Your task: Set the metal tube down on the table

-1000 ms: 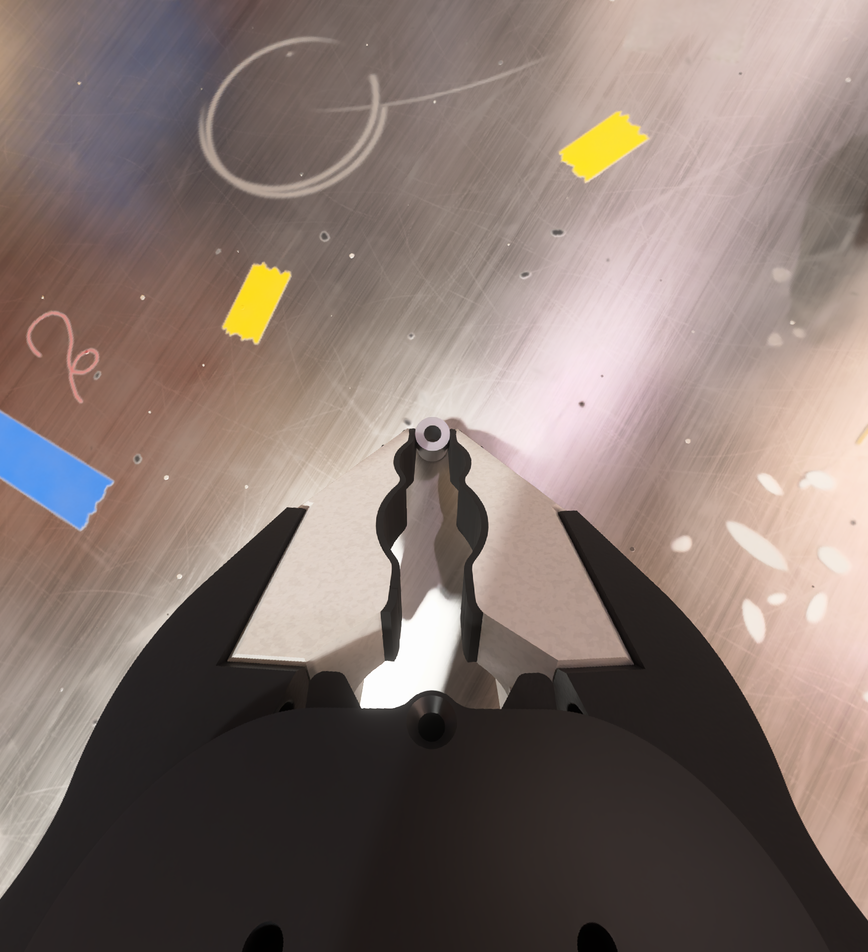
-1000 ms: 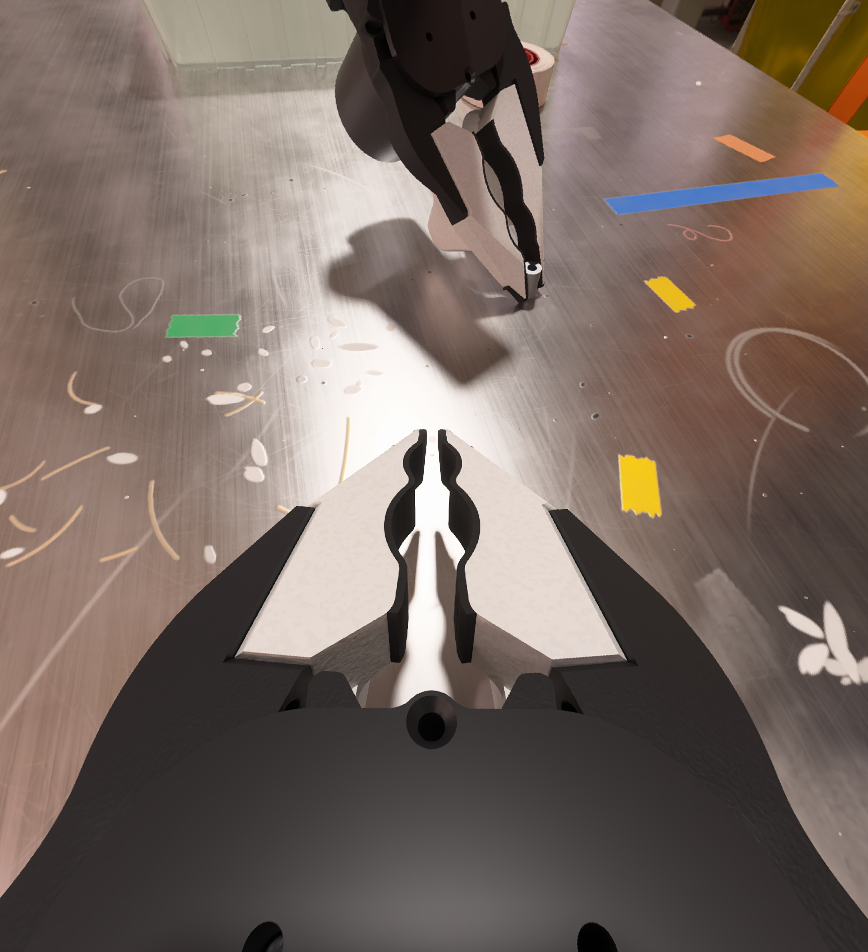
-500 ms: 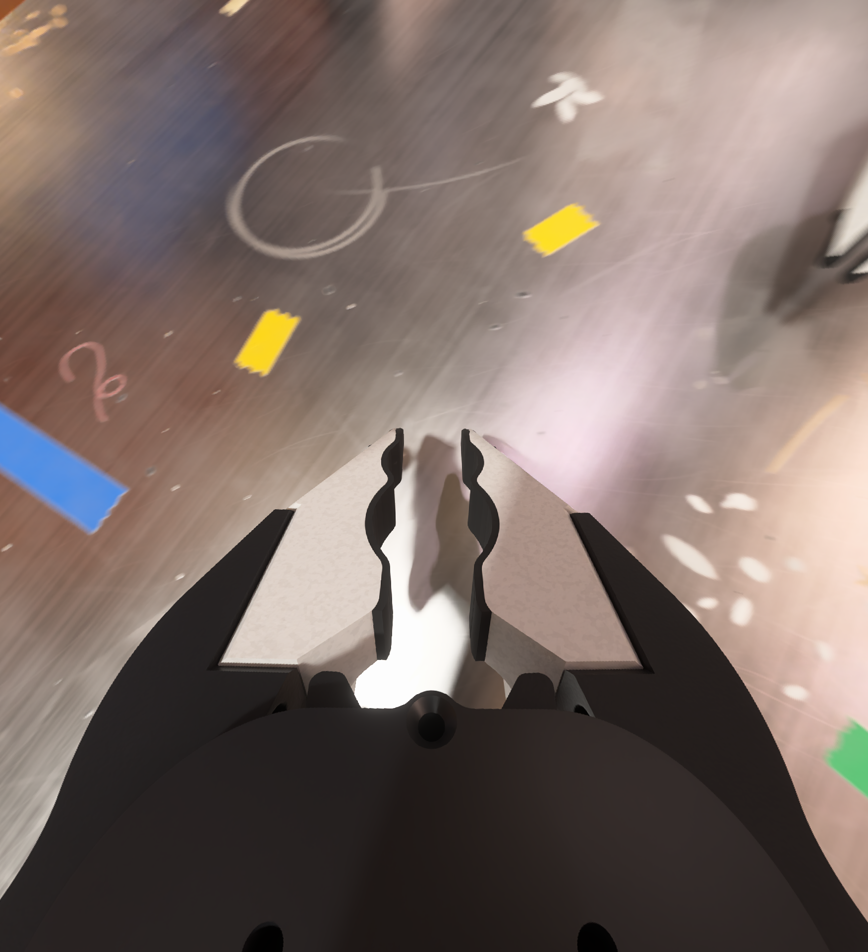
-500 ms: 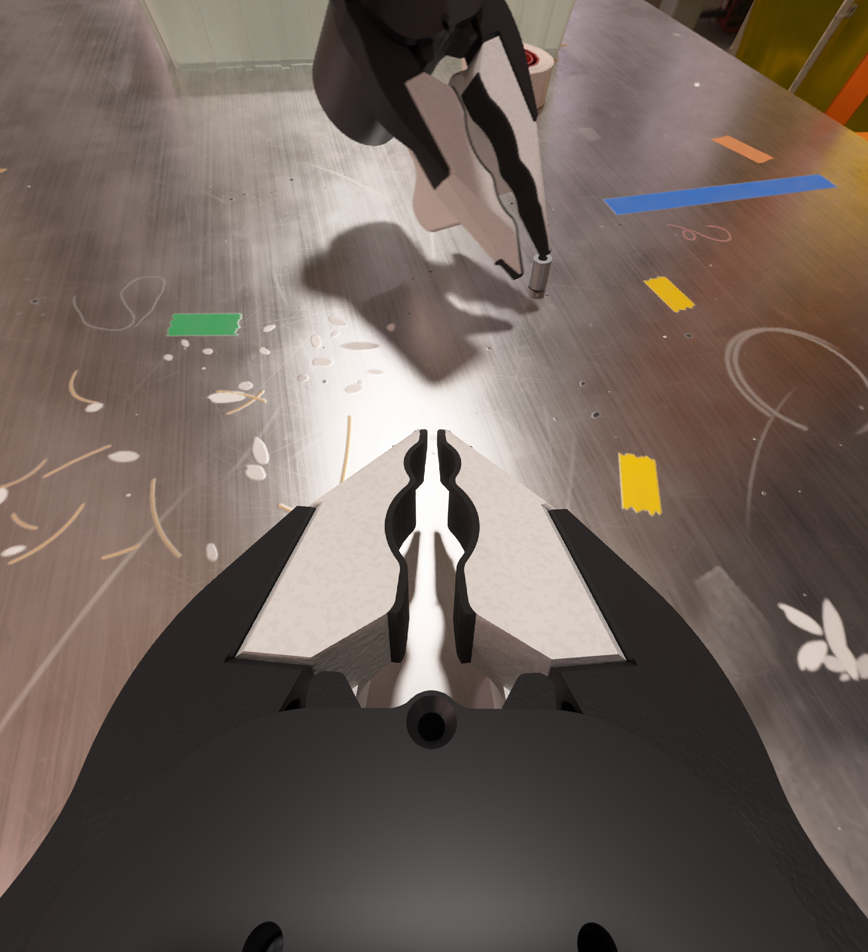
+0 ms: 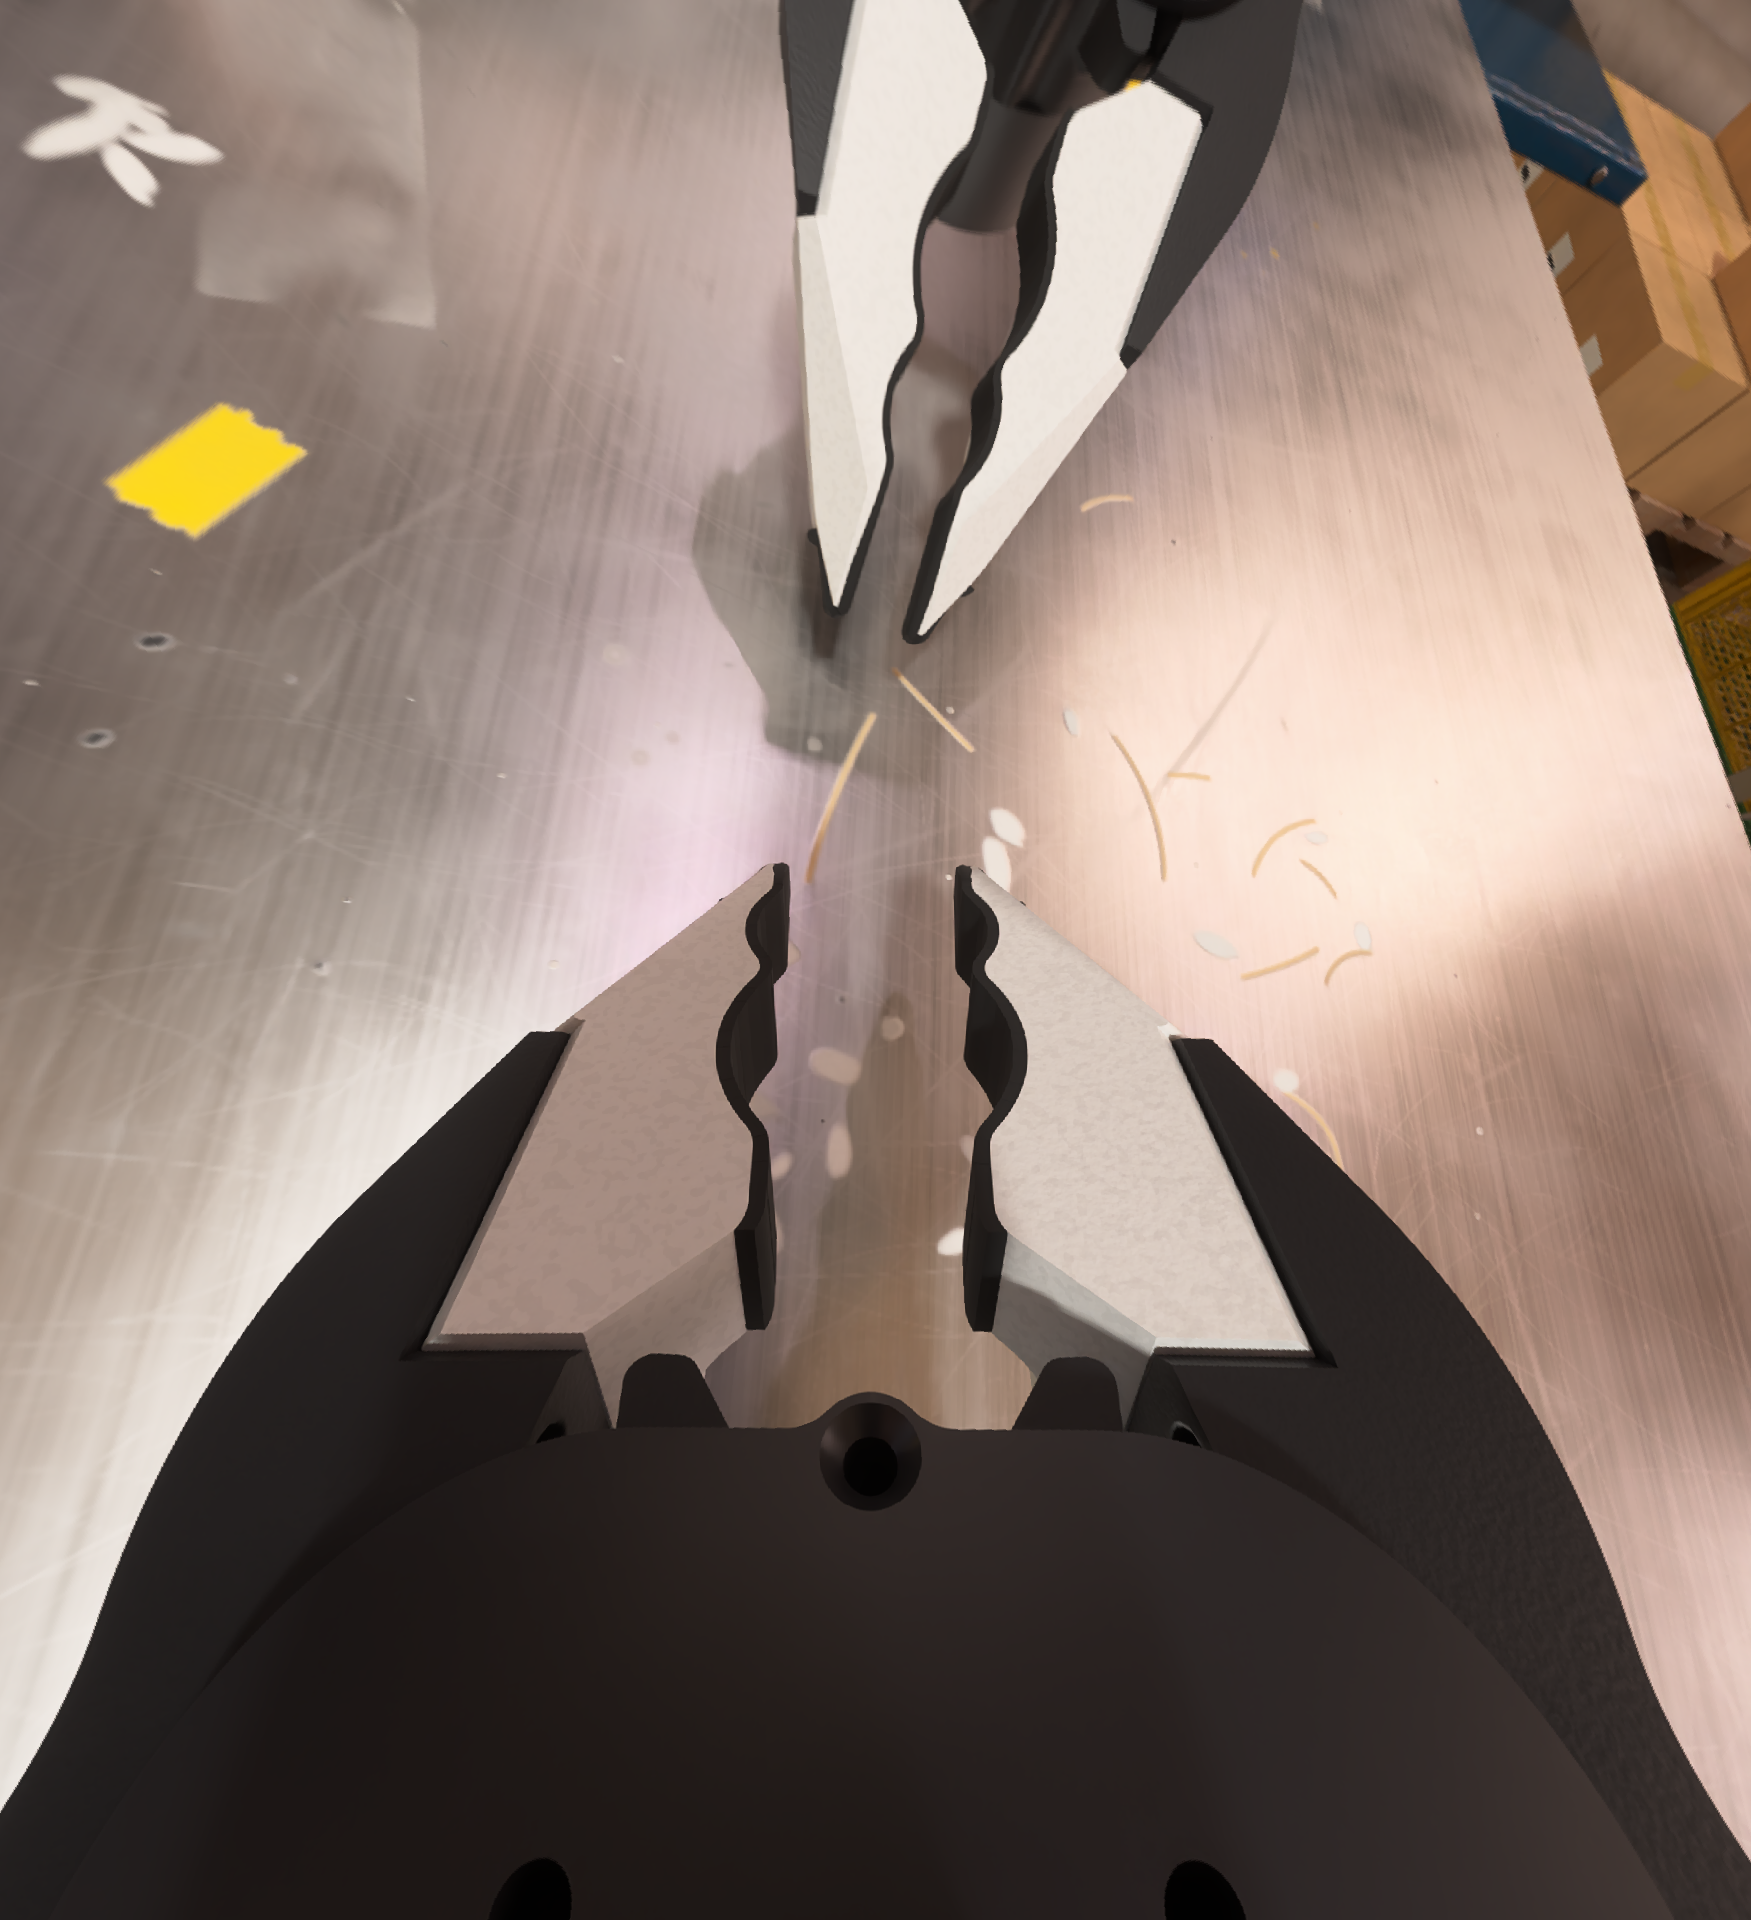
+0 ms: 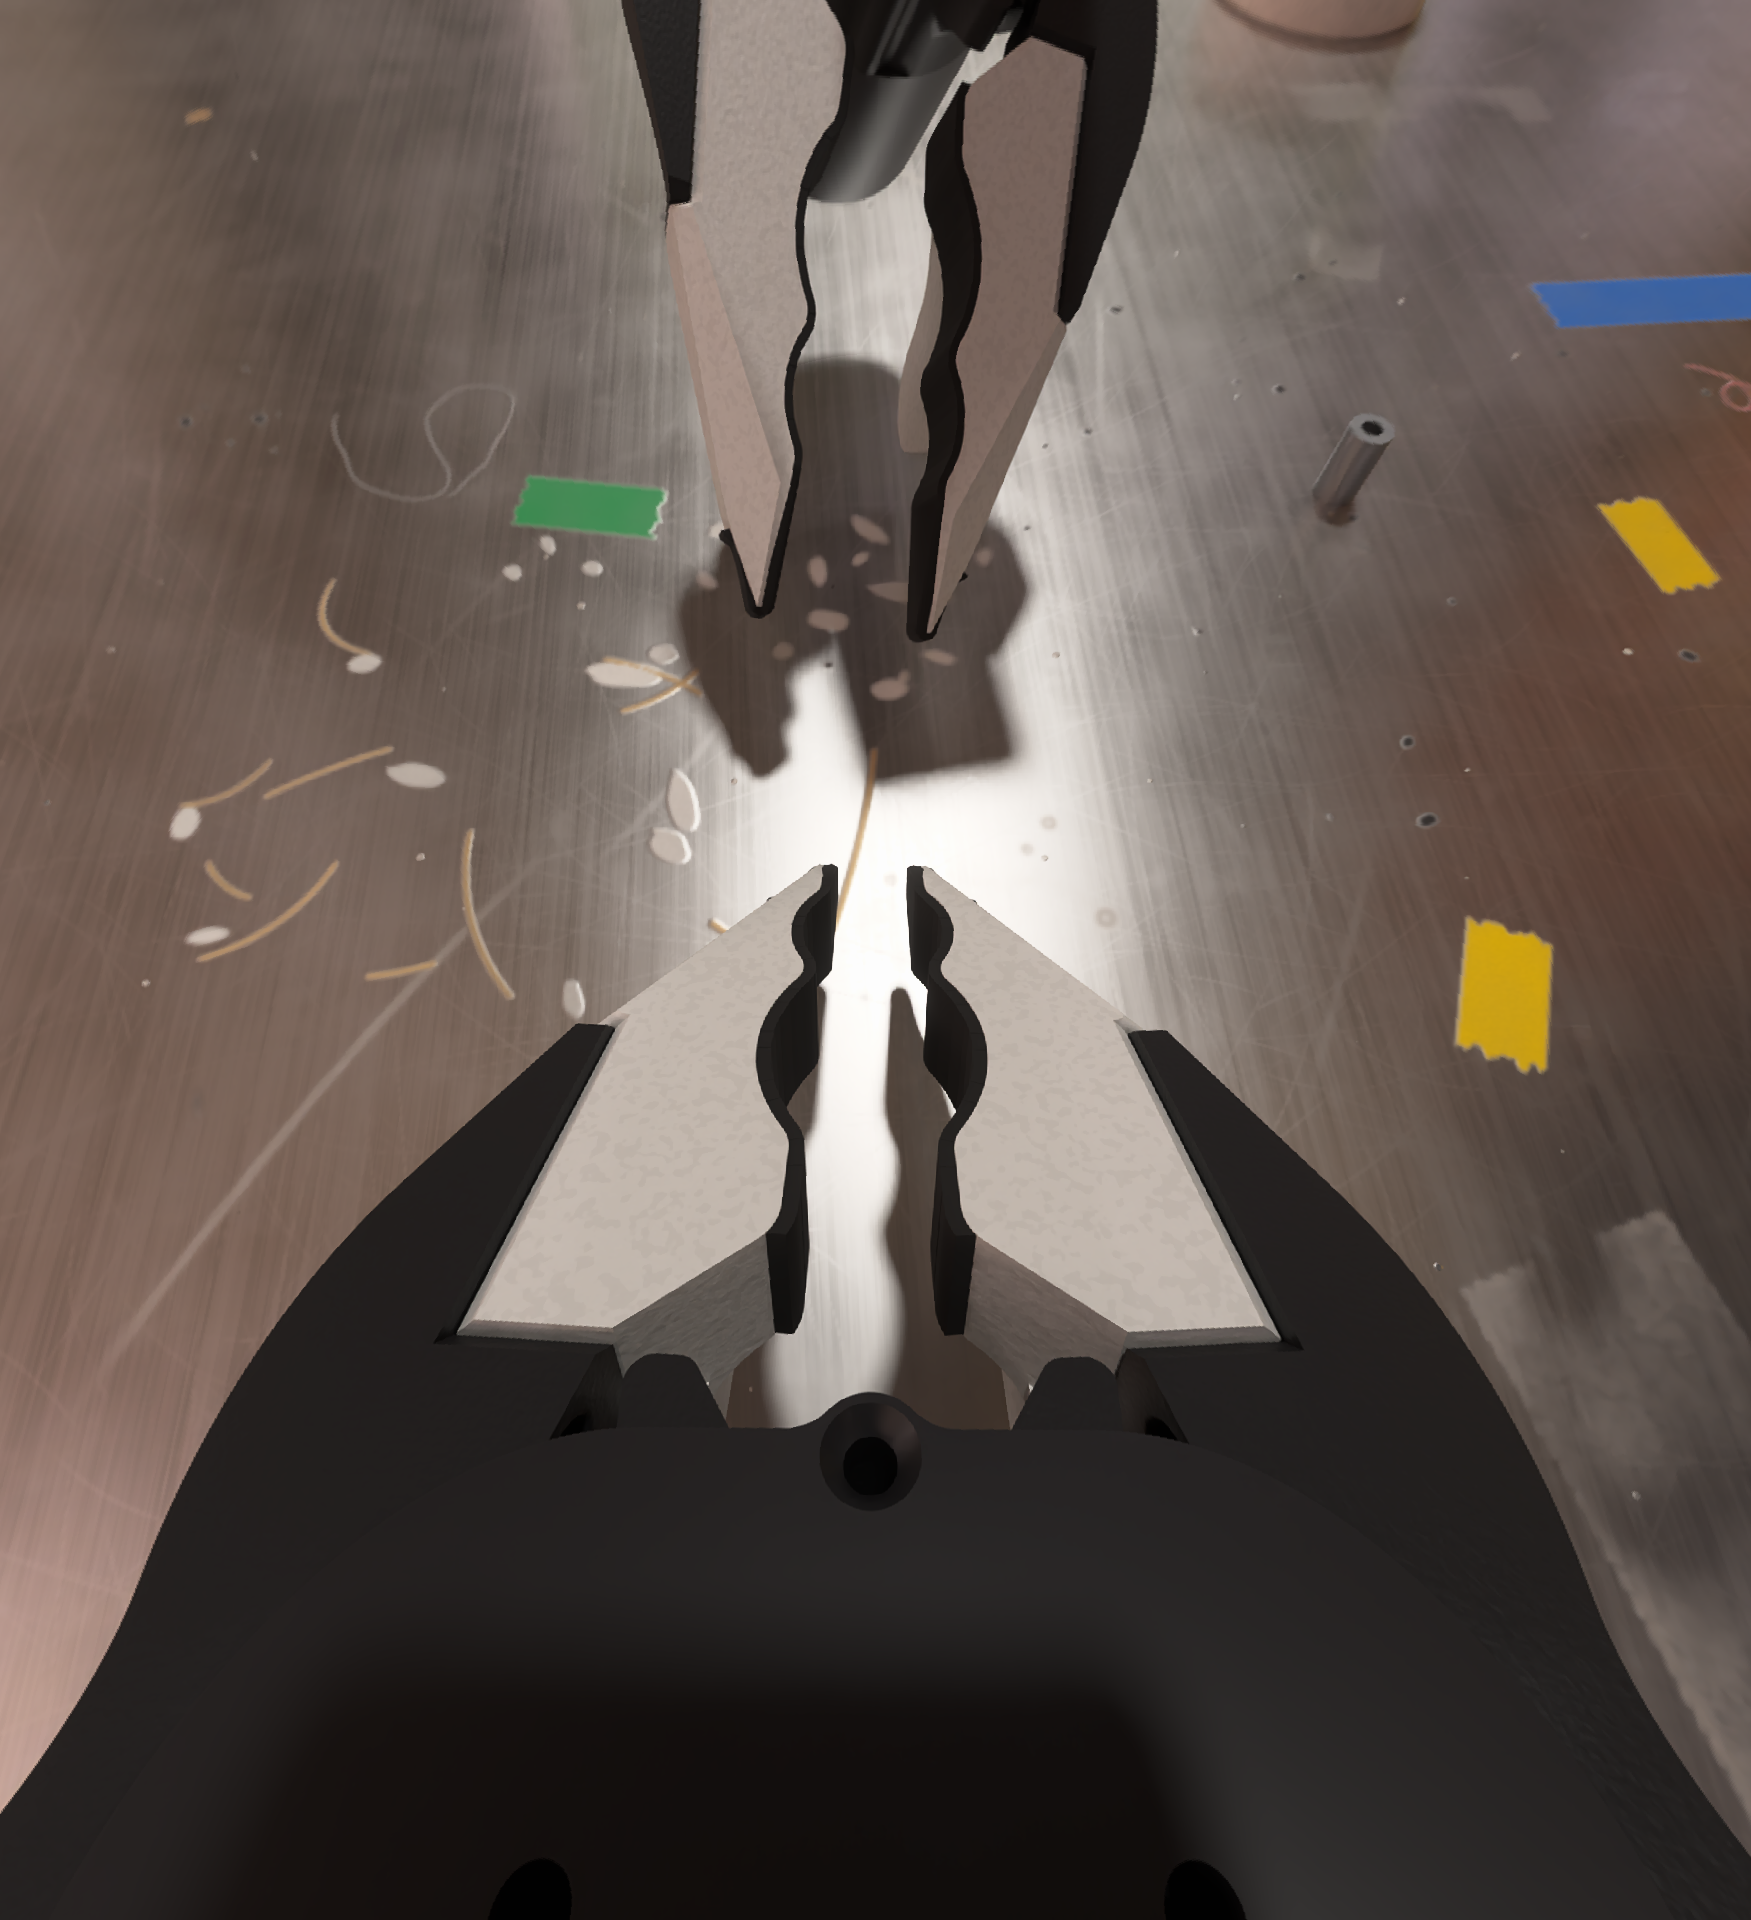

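Right wrist view gives us the brushed steel counter (image 6: 227,1143), scratched and strewn with flakes and strips of tape. Above it our left claw (image 5: 871,883) hangs with its fingers spread wide and nothing between them; facing it tip to tip, our right claw (image 6: 871,883) shows only a narrow gap, also empty. Well off to our right claw's right, the metal tube (image 6: 1352,468) stands tilted on the counter, apart from both claws, just beyond a yellow tape piece (image 6: 1655,545).
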